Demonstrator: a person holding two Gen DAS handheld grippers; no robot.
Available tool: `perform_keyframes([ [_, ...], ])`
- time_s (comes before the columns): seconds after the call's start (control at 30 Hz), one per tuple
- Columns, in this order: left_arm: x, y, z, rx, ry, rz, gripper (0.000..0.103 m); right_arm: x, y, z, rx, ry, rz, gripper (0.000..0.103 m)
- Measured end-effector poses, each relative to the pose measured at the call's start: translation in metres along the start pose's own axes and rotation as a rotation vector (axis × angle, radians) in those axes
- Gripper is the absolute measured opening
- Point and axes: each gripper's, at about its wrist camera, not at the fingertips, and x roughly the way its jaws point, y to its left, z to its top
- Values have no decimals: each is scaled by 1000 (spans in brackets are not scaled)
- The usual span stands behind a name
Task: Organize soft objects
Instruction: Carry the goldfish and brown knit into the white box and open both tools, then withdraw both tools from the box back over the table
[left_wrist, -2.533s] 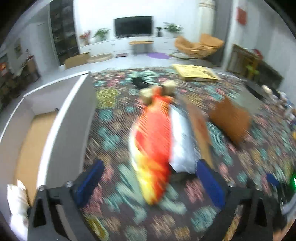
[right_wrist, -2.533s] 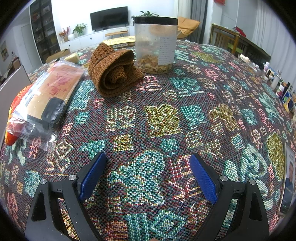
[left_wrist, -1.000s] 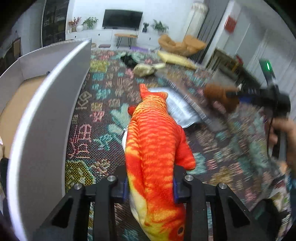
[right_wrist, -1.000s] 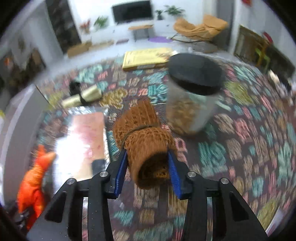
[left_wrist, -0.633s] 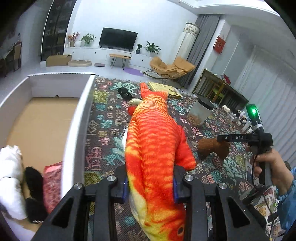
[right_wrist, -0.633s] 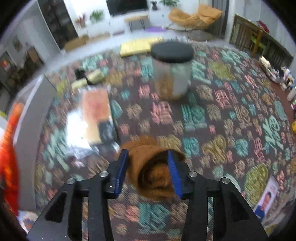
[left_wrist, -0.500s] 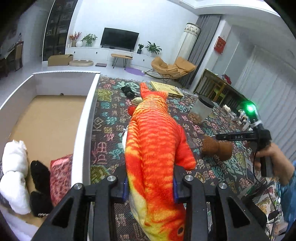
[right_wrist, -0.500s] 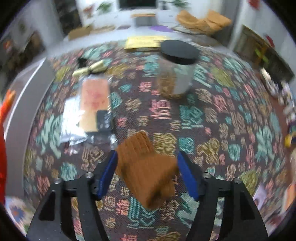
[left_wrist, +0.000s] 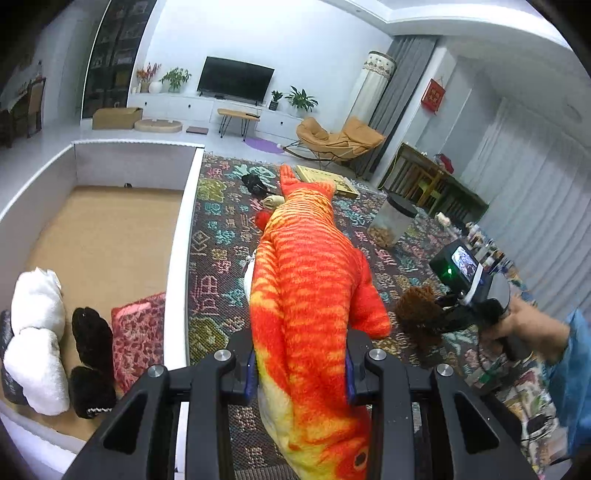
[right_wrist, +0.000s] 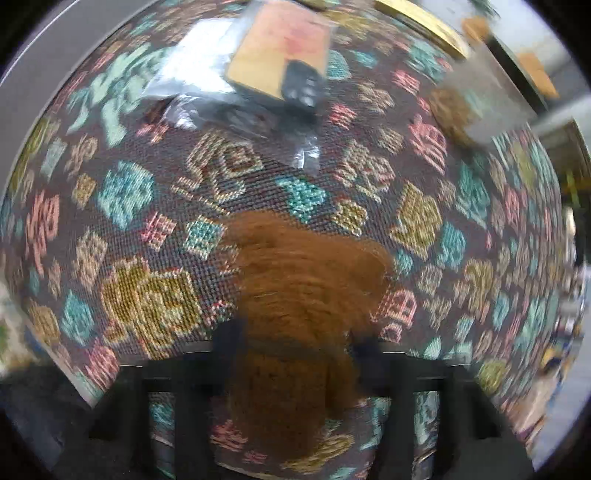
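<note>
My left gripper (left_wrist: 299, 369) is shut on an orange plush fish (left_wrist: 310, 288) and holds it above the patterned cloth, just right of a white box (left_wrist: 181, 236). The box holds white plush pieces (left_wrist: 35, 332), a black soft item (left_wrist: 92, 350) and a red patterned cushion (left_wrist: 138, 339). My right gripper (right_wrist: 295, 343) is shut on a rolled brown knitted scarf (right_wrist: 299, 295) above the cloth; the right wrist view is blurred. The scarf and right gripper also show in the left wrist view (left_wrist: 421, 314).
A clear jar with a black lid (left_wrist: 393, 221) stands on the cloth (right_wrist: 147, 192). A plastic-wrapped flat package (right_wrist: 258, 62) lies beyond the scarf. A yellow book (left_wrist: 328, 181) and small dark items (left_wrist: 255, 182) lie at the far end.
Both grippers closed on their items and lifted them. The left gripper carried the fish up beside the box. The right gripper tilted down and swung left with the scarf.
</note>
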Motion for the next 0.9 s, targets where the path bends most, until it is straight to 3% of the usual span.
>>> perform_keyframes([
  [0.07, -12, 14, 4, -19, -19, 8, 33, -26, 0, 6, 50, -84, 21, 43],
  [0.17, -39, 46, 14, -49, -71, 88, 33, -97, 29, 25, 57, -262, 152, 43],
  [0.27, -64, 85, 23, -77, -116, 217, 33, -160, 90, 37, -5, -407, 298, 43],
  [0.4, -83, 129, 27, -84, -94, 409, 35, -208, 174, 60, -84, -504, 497, 47],
  [0.43, -83, 135, 26, -80, -81, 456, 41, -210, 194, 62, -93, -510, 539, 56],
  [0.47, -83, 139, 24, -79, -69, 504, 59, -209, 220, 71, -109, -505, 576, 73],
  [0.5, -82, 145, 21, -83, -64, 551, 71, -206, 232, 74, -117, -497, 592, 83],
  [0.53, -82, 147, 18, -87, -70, 569, 93, -200, 242, 77, -119, -490, 607, 88],
  [0.57, -83, 148, 12, -89, -79, 584, 99, -194, 250, 81, -110, -481, 618, 88],
  [0.63, -83, 146, 8, -77, -102, 608, 99, -181, 252, 84, -69, -466, 648, 88],
  [0.73, -77, 136, 7, -52, -113, 612, 99, -169, 227, 67, -17, -498, 634, 88],
  [0.9, -62, 96, 14, -4, -122, 521, 99, -124, 158, 21, 96, -552, 347, 88],
])
